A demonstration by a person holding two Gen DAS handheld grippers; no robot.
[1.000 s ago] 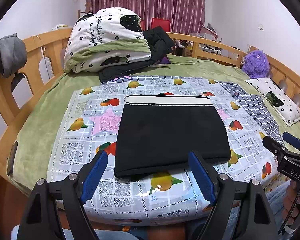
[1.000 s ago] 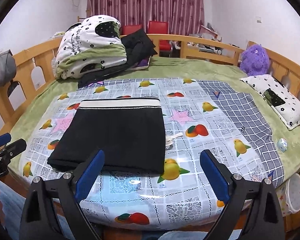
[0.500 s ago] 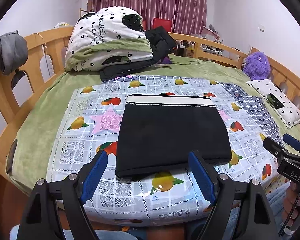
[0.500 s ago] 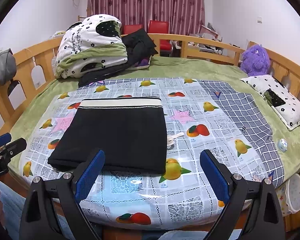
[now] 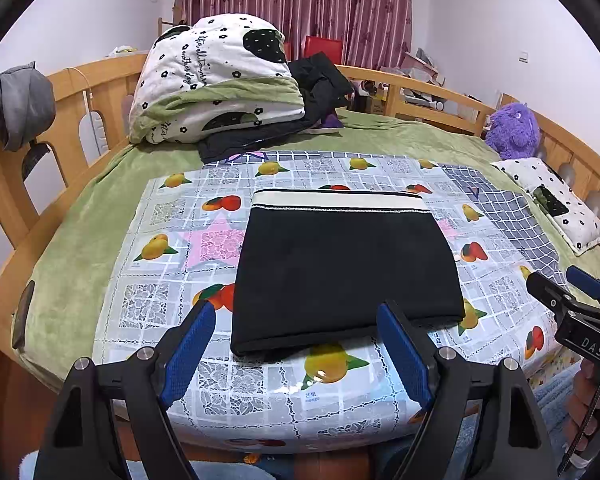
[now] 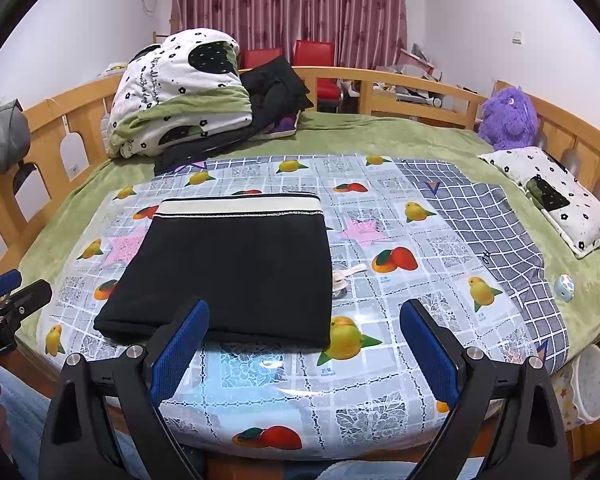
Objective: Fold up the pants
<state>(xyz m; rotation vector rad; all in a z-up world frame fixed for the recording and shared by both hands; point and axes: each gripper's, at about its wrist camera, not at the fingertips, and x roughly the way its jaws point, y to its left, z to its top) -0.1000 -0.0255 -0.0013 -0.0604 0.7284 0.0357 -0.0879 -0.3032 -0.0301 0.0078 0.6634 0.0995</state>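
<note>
Pants [image 5: 346, 268]: black, folded into a compact rectangle, lying flat on the mat [image 5: 172, 256] that covers the near end of the bed [image 5: 72, 248].
Waistband [image 5: 340, 200]: pale strip with dark trim, on the far edge of the fold, facing away from both tools.
Fold edge: thick rounded edge nearest the tools; layers appear stacked and aligned.
Long axis: only slightly longer near-to-far than side-to-side; runs roughly along the pointing line of both tools.
Left gripper [image 5: 296, 348]: jaws wide apart, nothing between the pads; held off the near edge of the bed, clear of the cloth.
Right gripper [image 6: 304, 344]: jaws wide apart, nothing between the pads; also clear of the cloth.
Bearing from left gripper: pants lie straight ahead and below; the near fold edge sits between the two fingers in the left wrist view.
Bearing from right gripper: pants lie ahead and to the left; only the left finger overlaps the near right corner in the right wrist view.
Nearer hand: the left appears better centred on the pants; the right is offset toward bare mat.
Task state (judgement): folding looks complete or nearly so; no loose leg is visible.
Next move (judgement): if another fold is wanted, each tool takes a near corner and carries it toward the waistband.
Hazard: a small pale object [image 6: 342, 278] lies on the mat just beside the right edge of the pants.
</note>
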